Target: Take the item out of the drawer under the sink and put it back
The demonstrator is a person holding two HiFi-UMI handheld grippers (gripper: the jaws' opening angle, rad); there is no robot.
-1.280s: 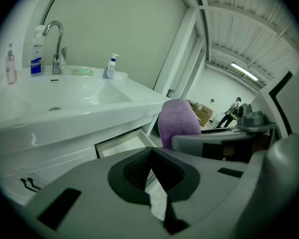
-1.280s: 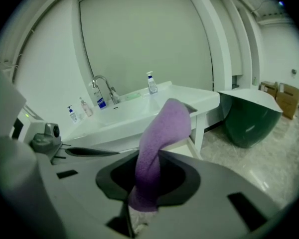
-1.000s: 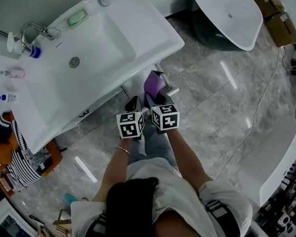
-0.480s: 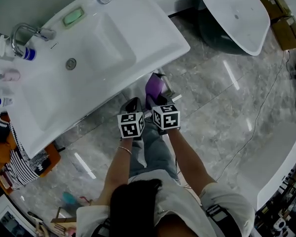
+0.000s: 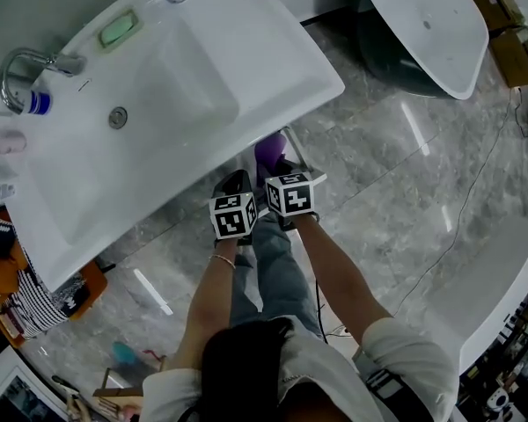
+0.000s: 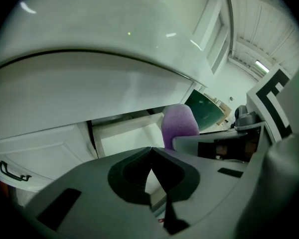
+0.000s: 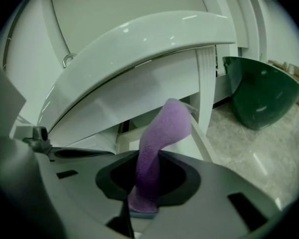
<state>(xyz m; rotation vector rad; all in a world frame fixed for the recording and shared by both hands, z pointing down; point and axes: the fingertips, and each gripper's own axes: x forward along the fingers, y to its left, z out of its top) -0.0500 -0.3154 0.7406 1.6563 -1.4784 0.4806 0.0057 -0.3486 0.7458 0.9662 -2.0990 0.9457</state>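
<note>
Purple is what marks the task's thing from the head view: the purple item (image 5: 270, 151) peeks out just under the front edge of the white sink (image 5: 185, 86), above your right gripper (image 5: 280, 174). Your left gripper (image 5: 236, 188) sits just beside it.

In the left gripper view, your left gripper (image 6: 152, 172) has its jaws pressed together with nothing between them. The purple item (image 6: 179, 124) stands to the right, in front of the open drawer (image 6: 120, 135).

In the right gripper view, your right gripper (image 7: 143, 185) pinches the purple item (image 7: 157, 143) at its lower end. Its top bends towards the drawer (image 7: 197, 133) beneath the sink. A dark green tub (image 7: 261, 96) stands on the floor to the right.
</note>
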